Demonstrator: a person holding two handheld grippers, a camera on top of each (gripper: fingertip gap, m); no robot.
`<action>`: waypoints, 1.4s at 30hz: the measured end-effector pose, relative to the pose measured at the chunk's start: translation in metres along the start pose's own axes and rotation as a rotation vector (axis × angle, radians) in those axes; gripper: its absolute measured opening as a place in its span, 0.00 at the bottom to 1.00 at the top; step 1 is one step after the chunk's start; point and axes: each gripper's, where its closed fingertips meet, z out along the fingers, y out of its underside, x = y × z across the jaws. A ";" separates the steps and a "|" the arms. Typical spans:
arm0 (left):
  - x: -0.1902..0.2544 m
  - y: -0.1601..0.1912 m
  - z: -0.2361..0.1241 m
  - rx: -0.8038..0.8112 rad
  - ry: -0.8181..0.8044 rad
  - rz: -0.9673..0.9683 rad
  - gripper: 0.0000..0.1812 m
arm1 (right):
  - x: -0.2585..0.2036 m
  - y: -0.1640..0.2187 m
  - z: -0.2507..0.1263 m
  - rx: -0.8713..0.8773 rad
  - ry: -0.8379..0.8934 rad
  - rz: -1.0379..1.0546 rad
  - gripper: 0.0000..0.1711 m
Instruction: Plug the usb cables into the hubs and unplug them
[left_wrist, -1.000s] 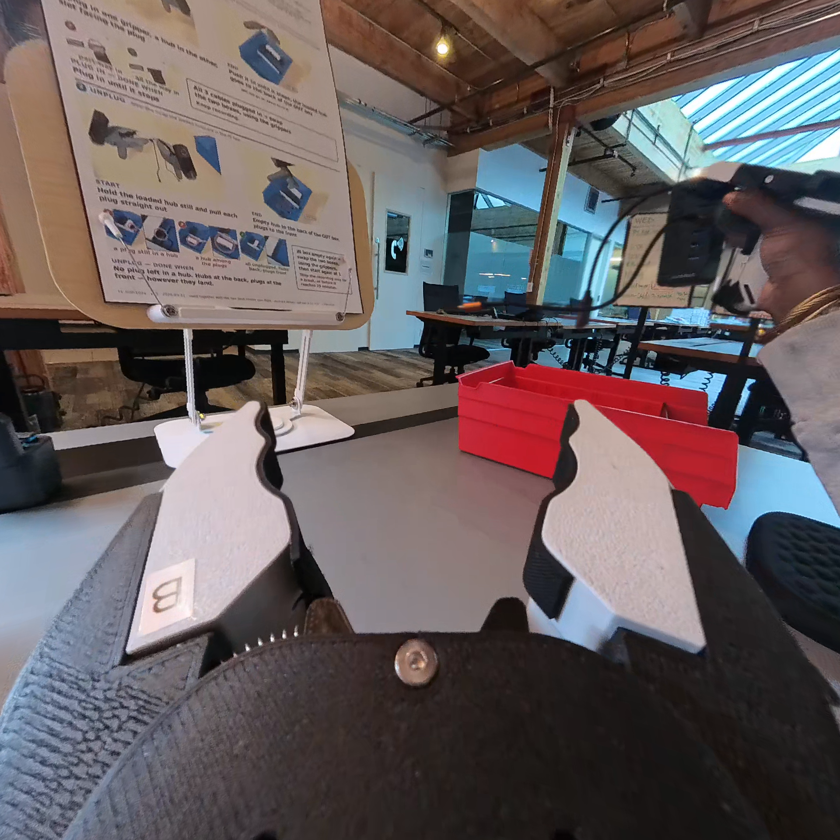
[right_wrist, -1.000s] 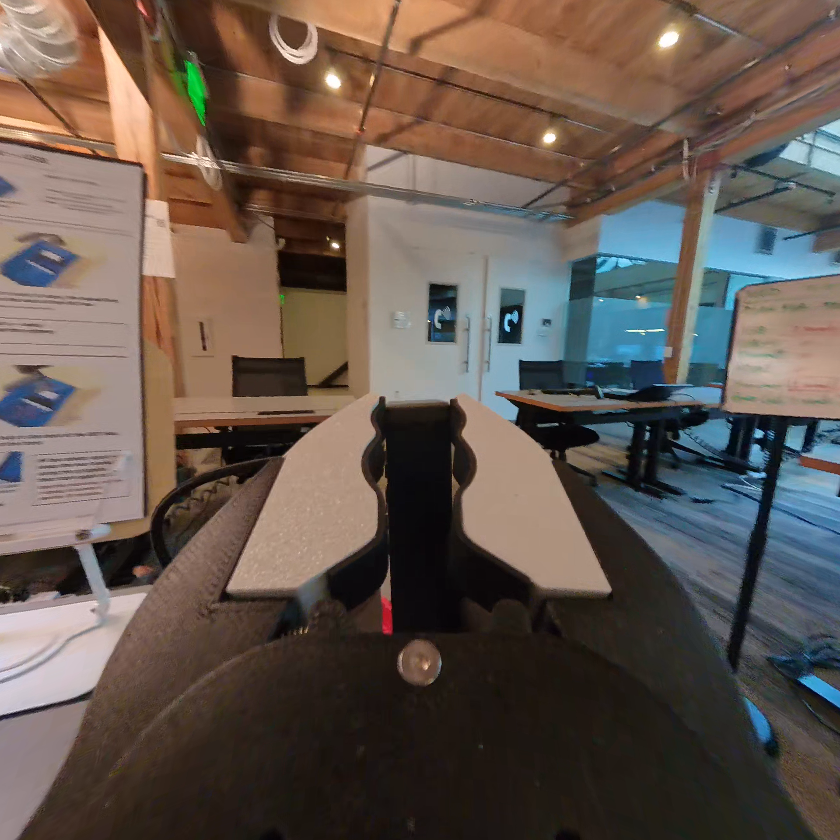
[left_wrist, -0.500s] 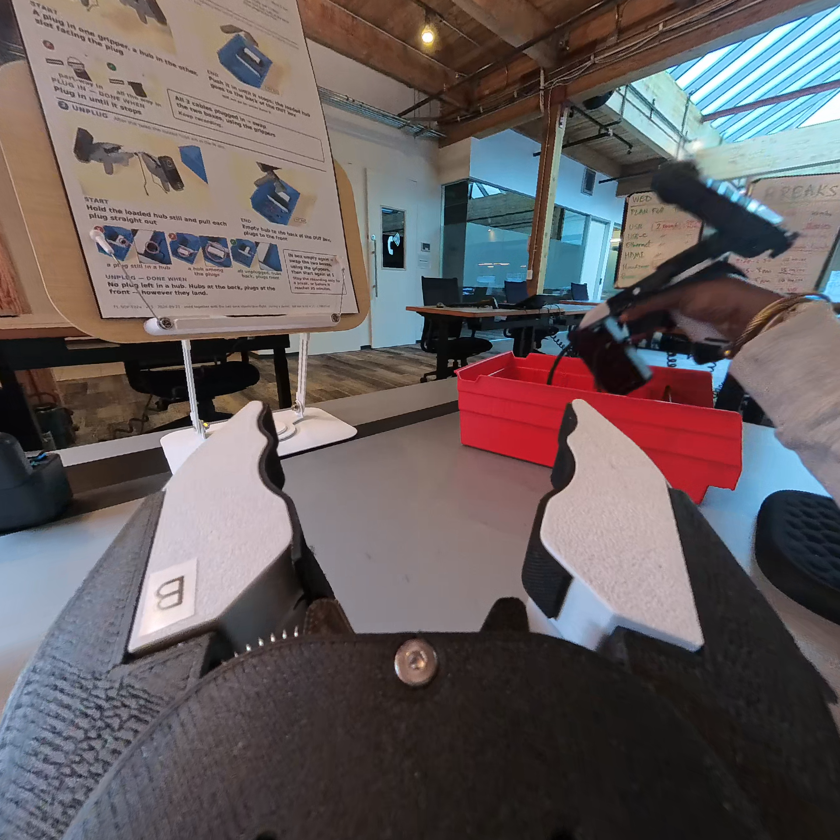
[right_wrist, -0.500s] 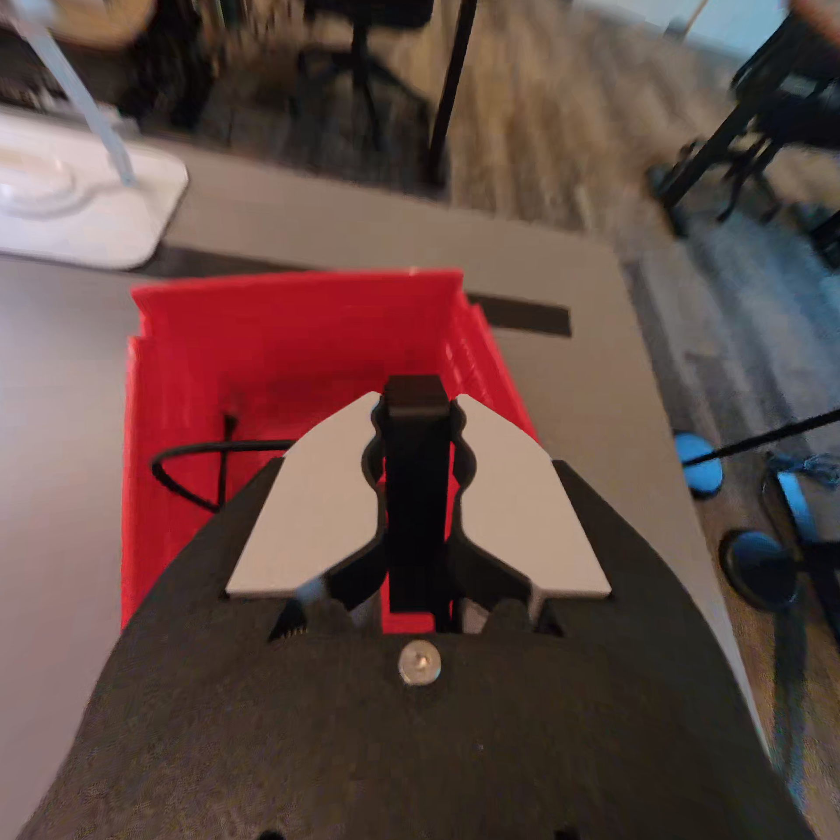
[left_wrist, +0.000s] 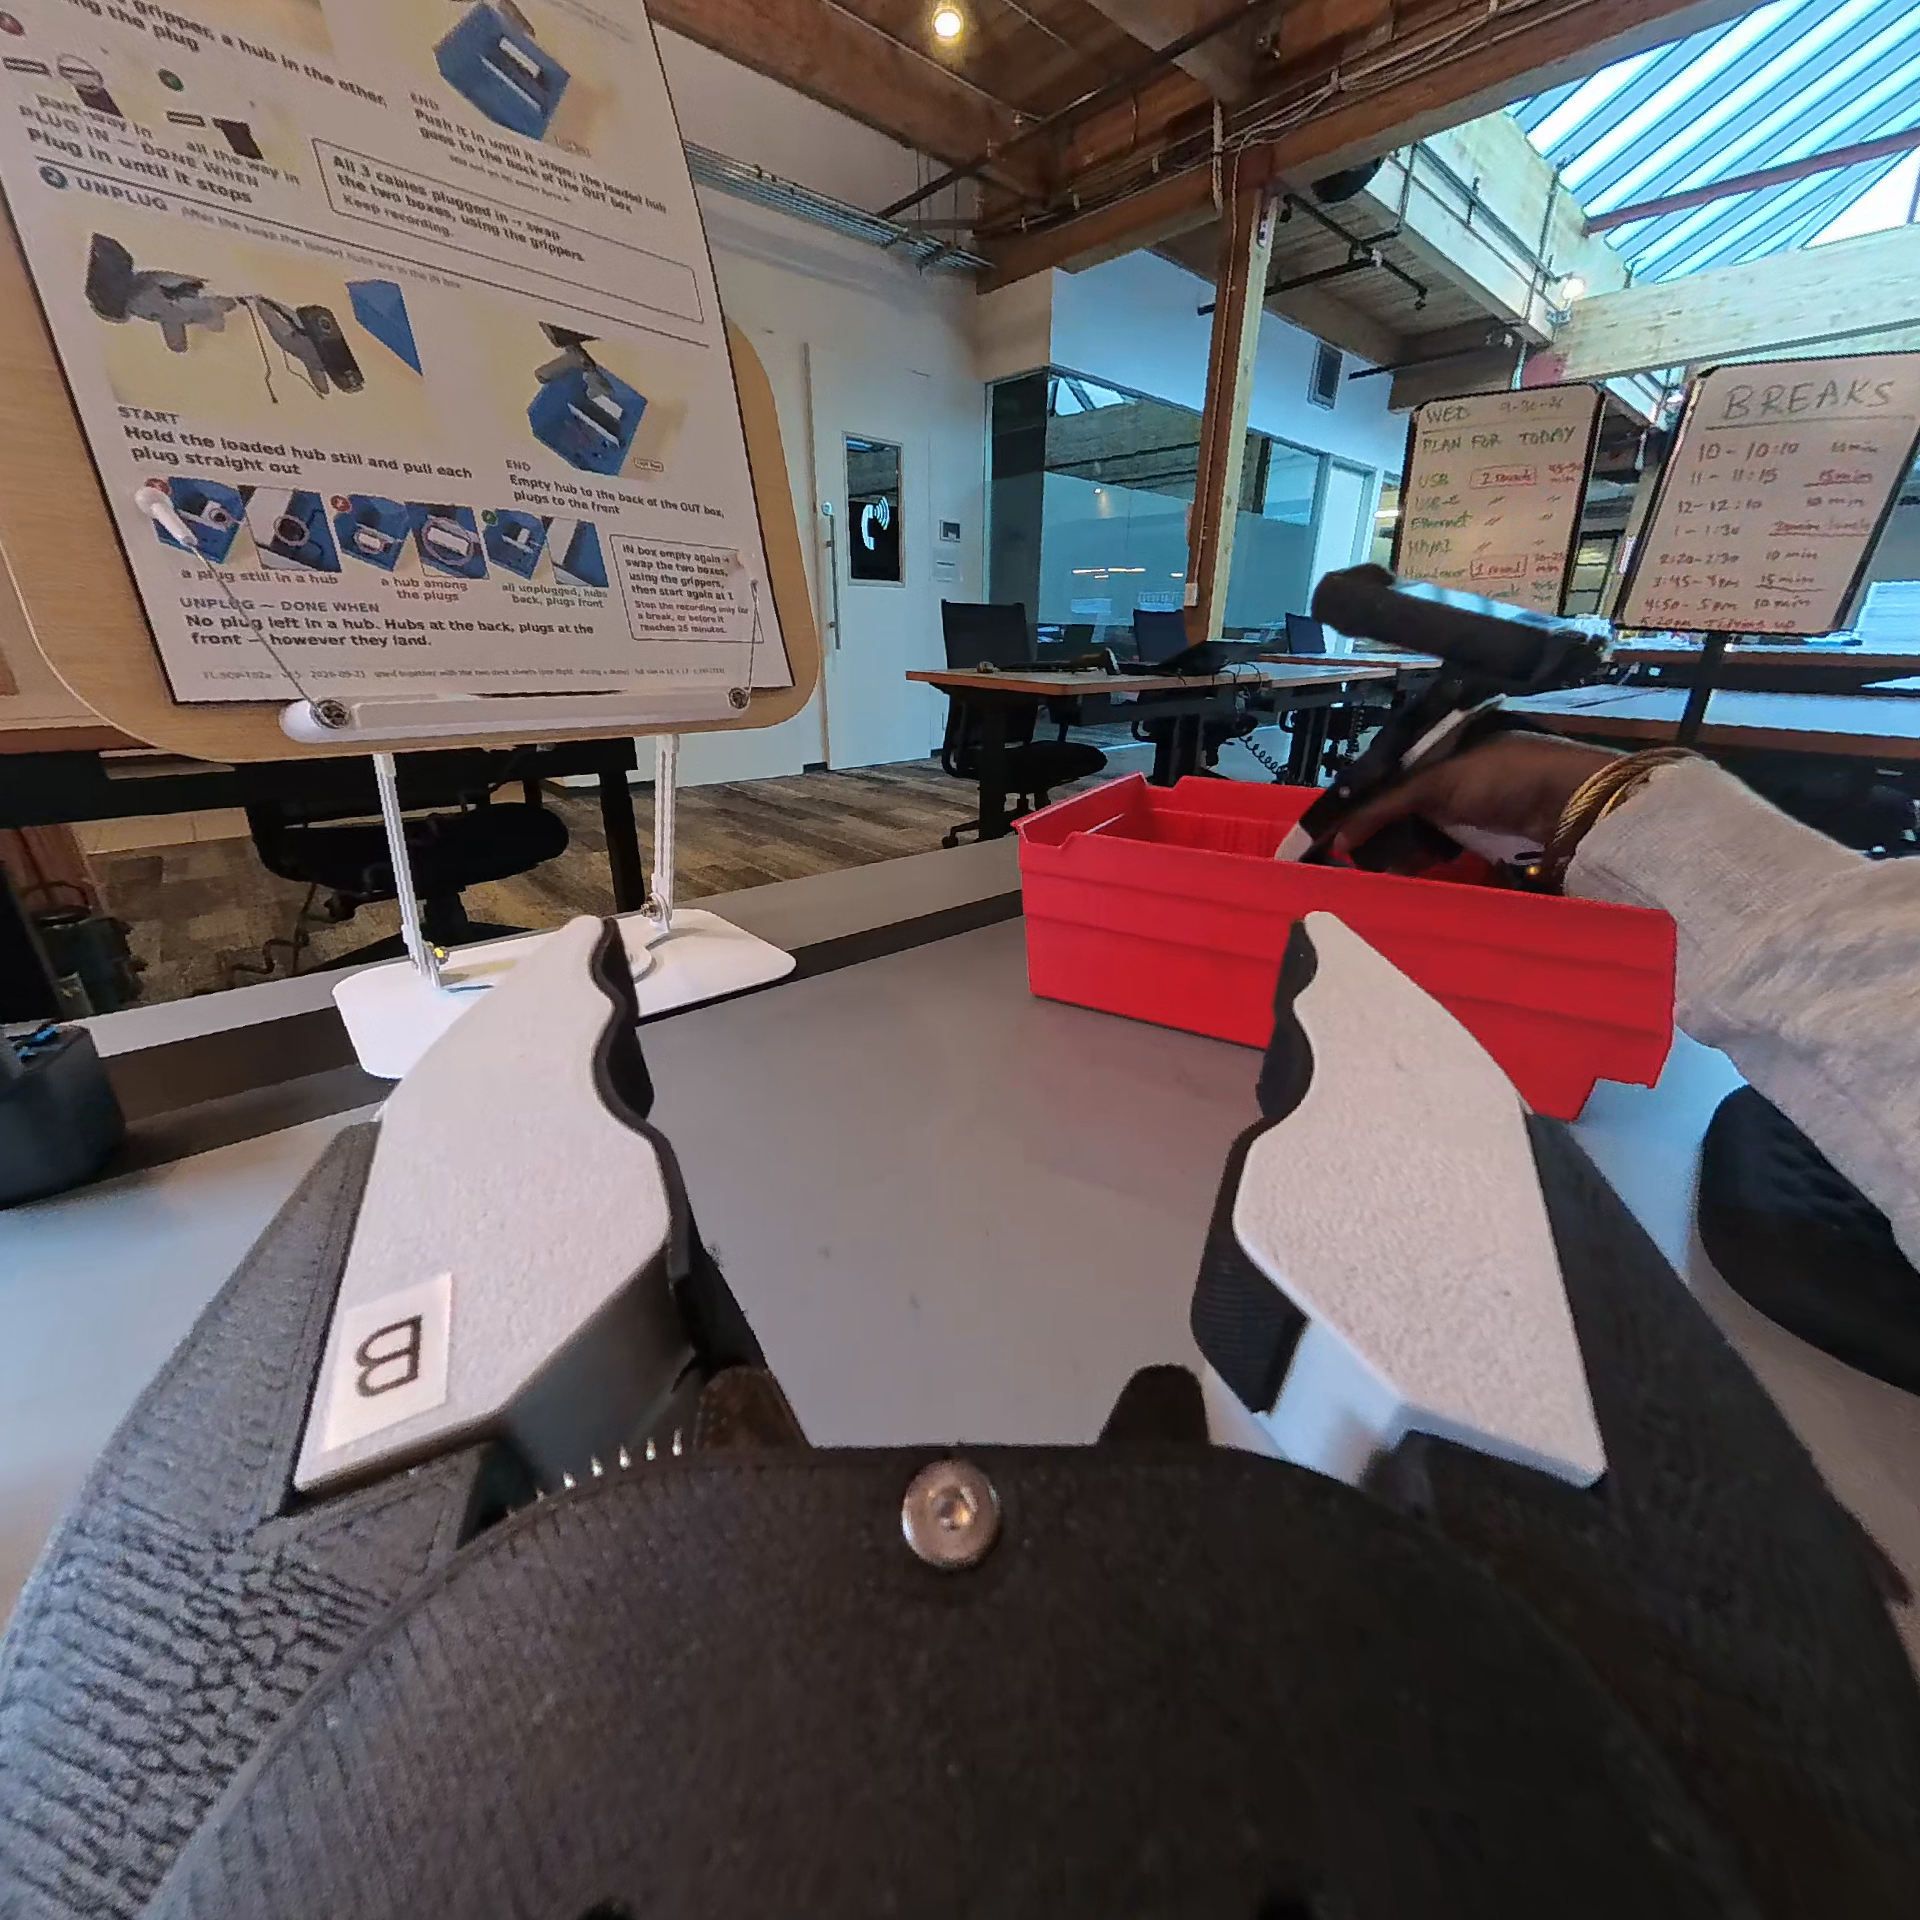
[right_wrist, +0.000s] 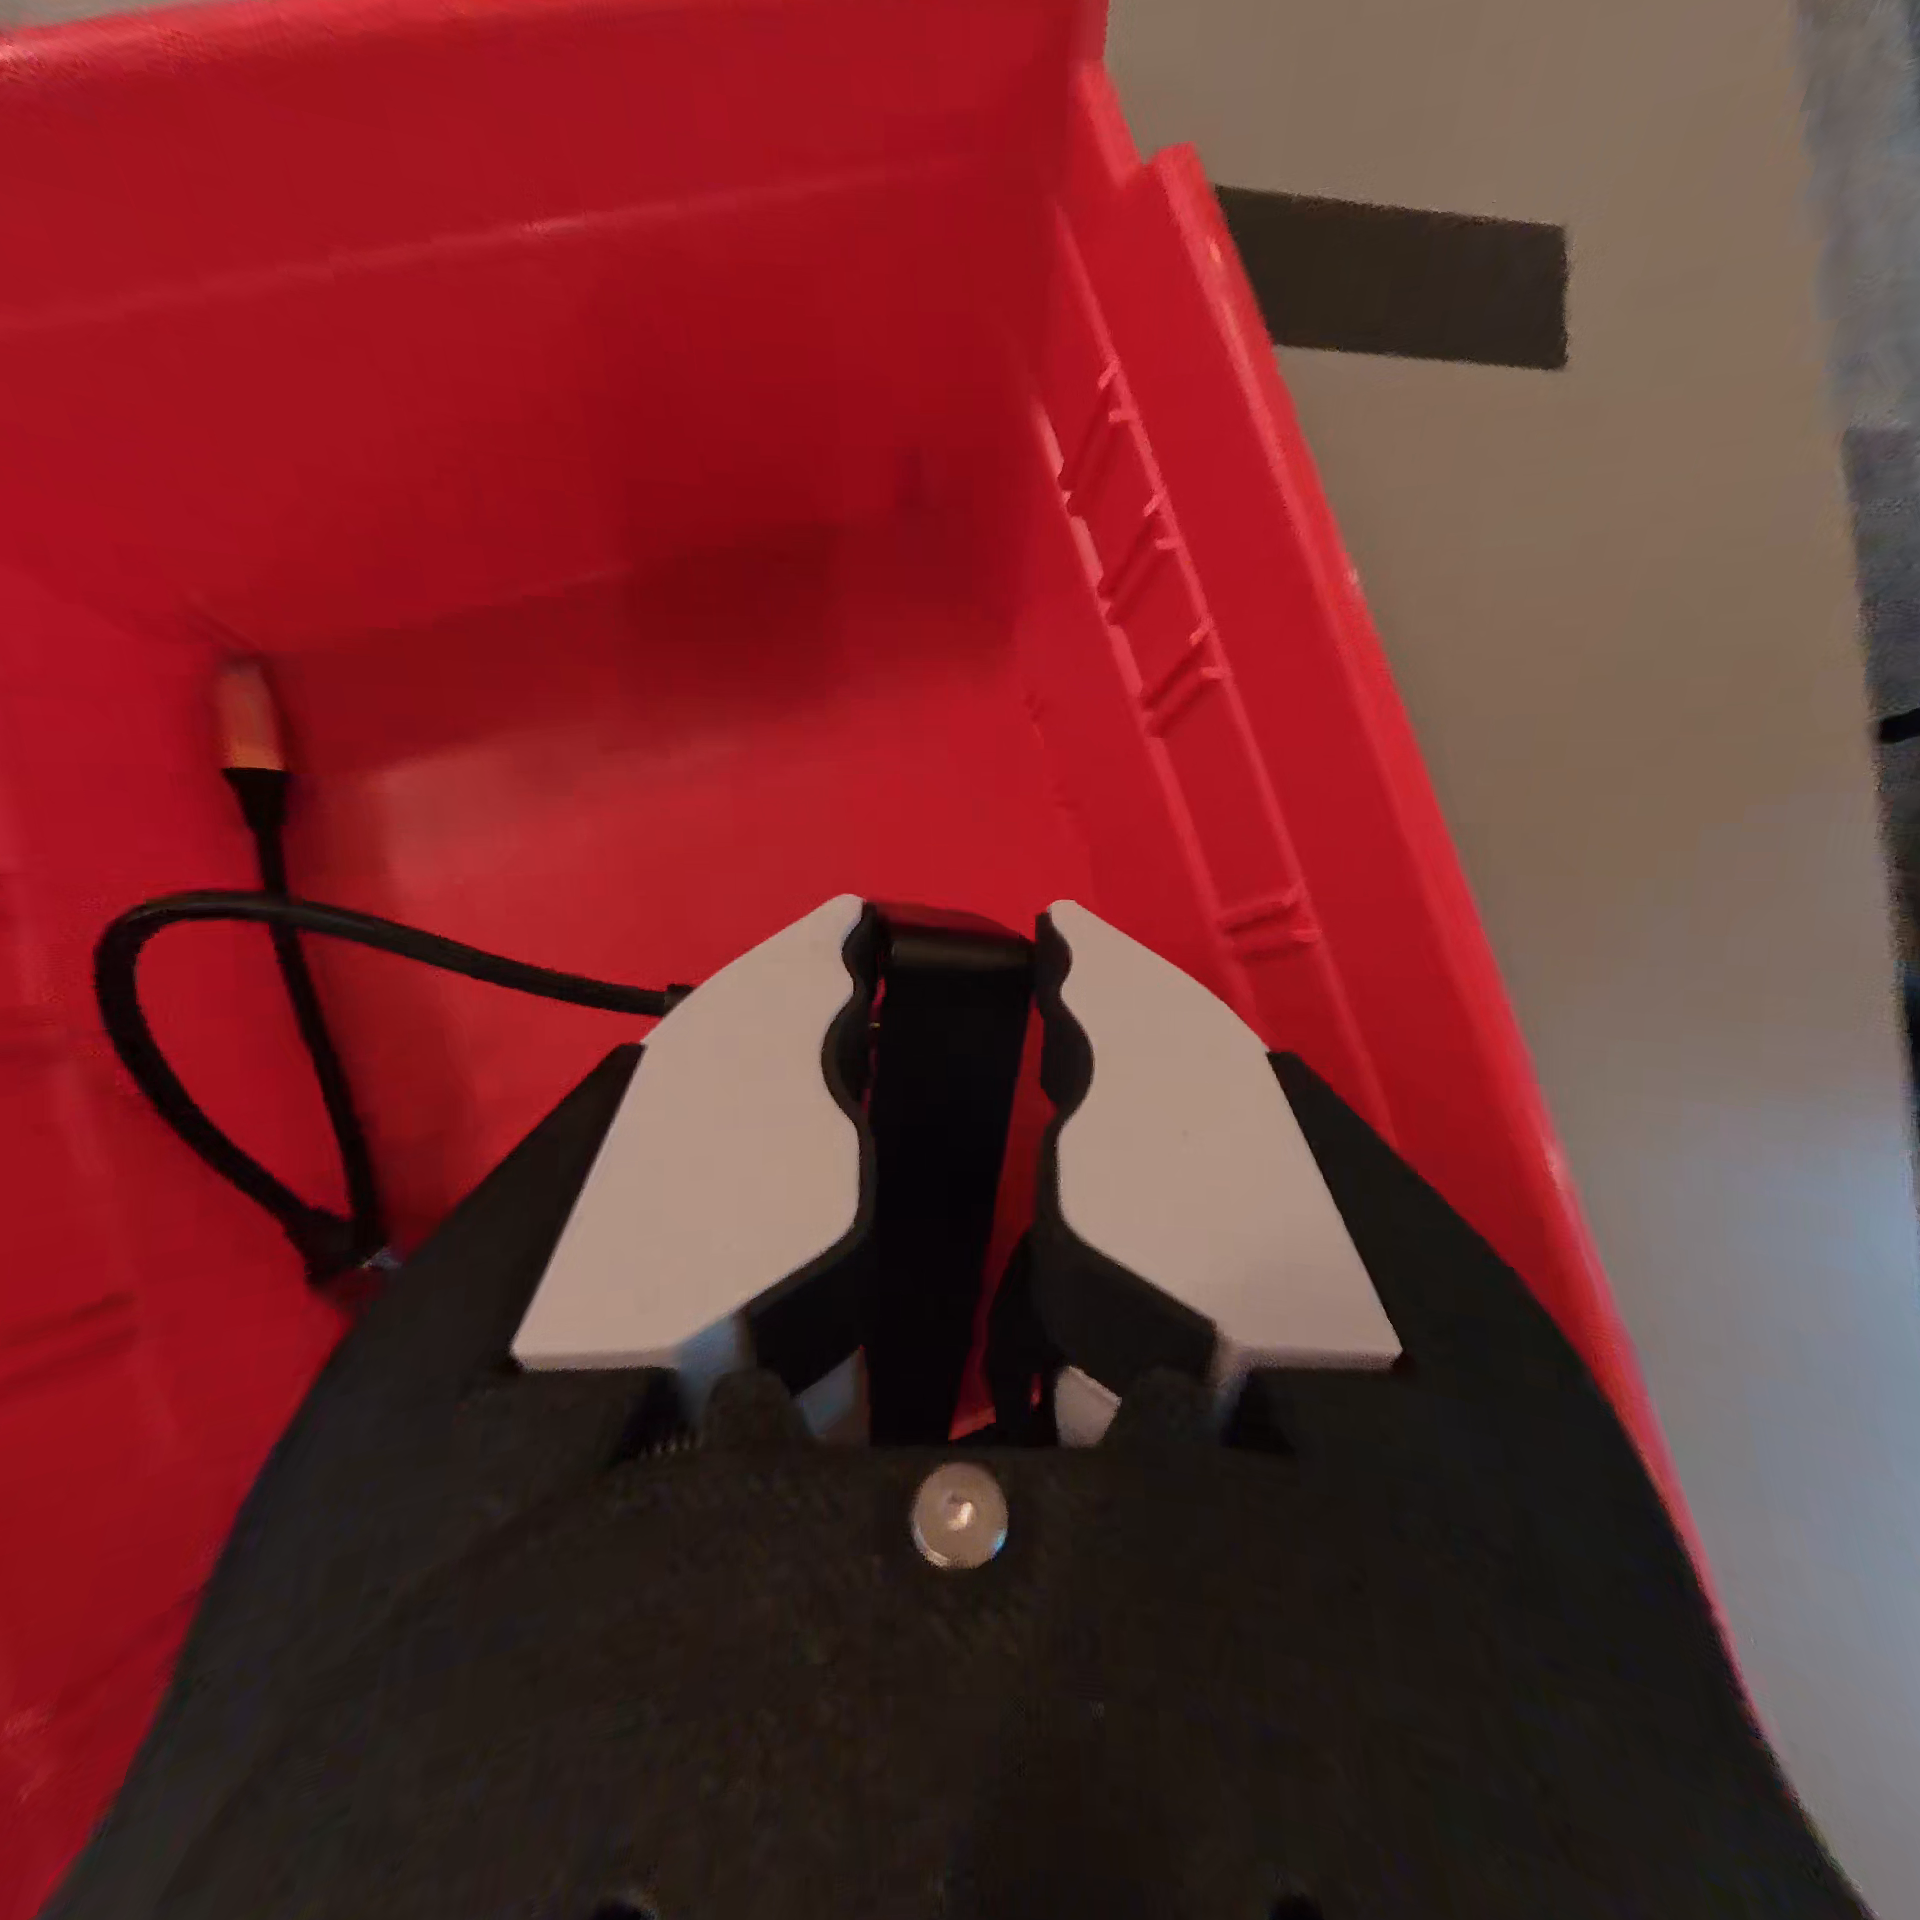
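My right gripper (right_wrist: 951, 920) is shut on a black USB hub (right_wrist: 940, 1122) and holds it low inside the red bin (right_wrist: 623, 364). A black cable (right_wrist: 208, 1039) trails left from the hub and loops on the bin floor, ending in a copper-coloured plug (right_wrist: 249, 717) near the back wall. My left gripper (left_wrist: 951, 951) is open and empty, low over the grey table (left_wrist: 935, 1143). In the left wrist view the right gripper (left_wrist: 1434, 717) reaches down into the red bin (left_wrist: 1299, 956), held by a hand in a grey sleeve.
An instruction board on a white stand (left_wrist: 395, 364) stands at the back left of the table. A black object (left_wrist: 42, 1112) sits at the far left edge. A black round pad (left_wrist: 1808, 1236) lies at the right. Black tape (right_wrist: 1403, 281) marks the table beside the bin.
The right gripper has swung from pointing across the room down into the red bin, still holding the hub. The left gripper has stayed open and almost still.
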 end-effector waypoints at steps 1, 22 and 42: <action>0.000 0.000 0.000 -0.001 0.001 0.000 0.64 | 0.003 -0.005 -0.002 0.035 0.030 -0.027 0.16; 0.016 -0.010 -0.001 0.027 0.073 0.058 0.62 | 0.030 -0.077 -0.354 1.976 -0.049 0.488 0.56; -0.263 0.043 -0.127 -1.321 0.156 0.352 0.43 | 0.050 0.045 -0.478 2.516 0.020 0.648 0.42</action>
